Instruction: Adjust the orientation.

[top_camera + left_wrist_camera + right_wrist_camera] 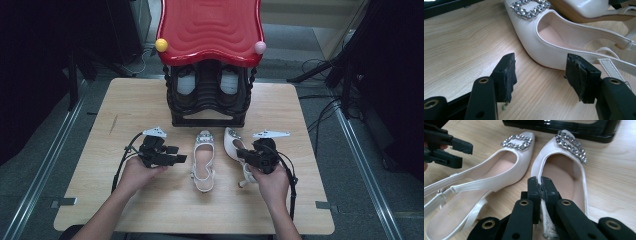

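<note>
On the wooden desk (150,100) two white slingback heels with rhinestone buckles lie in front of a black shoe rack (207,97) with a red wavy top.

The right gripper (243,154) is closed on the side wall of the right shoe (231,140). In the right gripper view its two black pads (534,192) pinch the white edge of this shoe (564,170) between them, near the middle of the opening. This shoe points its toe to the rack.

The left shoe (203,160) lies flat on its sole between the two hands, just beside the held one. The left gripper (179,159) rests near its side with the jaws wide apart and nothing between them. In the left gripper view the pads (507,75) stand just above the desk, close to the shoe's toe part (541,47), apart from it.
</note>
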